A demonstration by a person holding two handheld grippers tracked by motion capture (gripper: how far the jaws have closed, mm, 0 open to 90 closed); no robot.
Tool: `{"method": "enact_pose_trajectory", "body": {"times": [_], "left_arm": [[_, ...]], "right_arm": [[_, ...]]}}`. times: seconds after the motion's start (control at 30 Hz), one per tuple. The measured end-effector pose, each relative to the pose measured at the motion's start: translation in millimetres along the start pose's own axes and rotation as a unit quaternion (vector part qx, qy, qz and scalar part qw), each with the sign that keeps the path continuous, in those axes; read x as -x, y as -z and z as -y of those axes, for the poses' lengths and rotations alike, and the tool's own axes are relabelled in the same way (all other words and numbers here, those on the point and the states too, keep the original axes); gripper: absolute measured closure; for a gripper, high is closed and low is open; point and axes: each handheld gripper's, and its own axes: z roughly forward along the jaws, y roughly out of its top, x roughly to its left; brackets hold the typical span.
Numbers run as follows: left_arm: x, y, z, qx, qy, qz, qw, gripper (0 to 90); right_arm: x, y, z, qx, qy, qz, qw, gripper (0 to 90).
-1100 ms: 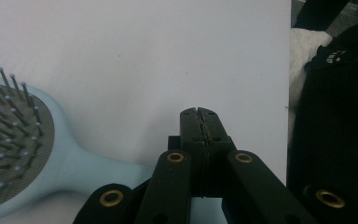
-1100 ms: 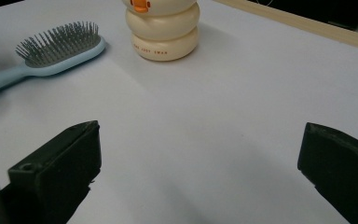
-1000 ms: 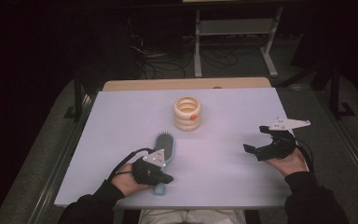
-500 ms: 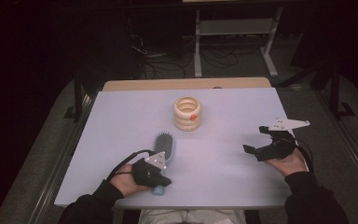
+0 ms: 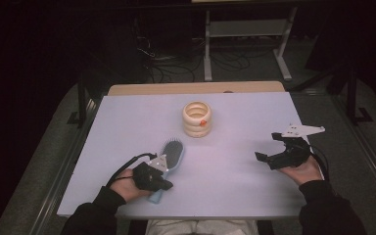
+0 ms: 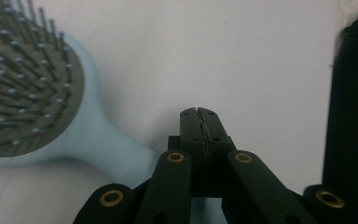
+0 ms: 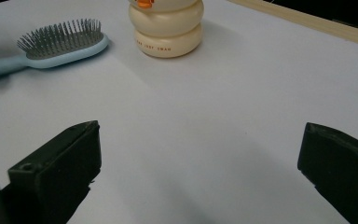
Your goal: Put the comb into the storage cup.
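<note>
Down on the white bench (image 5: pixel 235 161) little lies about. Beyond it the floor is dark, with a tangle of cables (image 5: pixel 164 54) and a grey metal stand (image 5: pixel 247 34) at the far side, well apart from the work. At the far middle of the bench stands a cream ringed pot (image 5: pixel 197 119) with a small orange mark on its side; nothing lies between it and the hairbrush.

Farthest left, the left hand (image 5: pixel 127 183) comes in from the near edge in a dark sleeve, and the left tongs (image 5: pixel 162 182) lie low over the bench, pointing toward the right. Their jaws are pressed flat together with nothing between them, as the left gripper view shows plainly. The pale blue hairbrush (image 5: pixel 170 159) lies flat on the bench, bristles up, its head toward the pot and its handle running back under the left tongs; in the left gripper view the handle (image 6: pixel 121 156) passes just beside the closed jaws, not between them.

A wide bare stretch of bench follows. At the right, the right hand (image 5: pixel 303 171) rests near the bench's right edge, palm up beneath the right tongs (image 5: pixel 270 148), which point left toward the middle. Their jaws stand wide apart and hold nothing; the right gripper view looks between them across the bare bench to the hairbrush (image 7: pixel 60 44) and the pot (image 7: pixel 167 28).
</note>
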Motion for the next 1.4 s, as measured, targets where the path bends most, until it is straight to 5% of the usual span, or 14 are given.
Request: {"method": "enact_pose_trajectory", "body": {"times": [0.63, 0.93, 1.4], "left_arm": [[-19.3, 13.1, 15.2, 0.003, 0.051, -0.031, 0.9982, 90.0], [-31.2, 20.0, 24.6, 0.005, 0.081, -0.052, 0.9954, 90.0], [-41.4, 31.9, 35.5, 0.012, 0.097, -0.069, 0.9927, 89.9]], "right_arm": [[-0.9, -0.9, 0.3, -0.004, 0.004, -0.003, 1.0000, 0.0], [-1.1, -1.2, 0.5, -0.006, 0.004, -0.004, 1.0000, 0.0], [-1.6, -1.4, 0.6, -0.009, 0.003, -0.005, 0.9999, 0.0]]}}
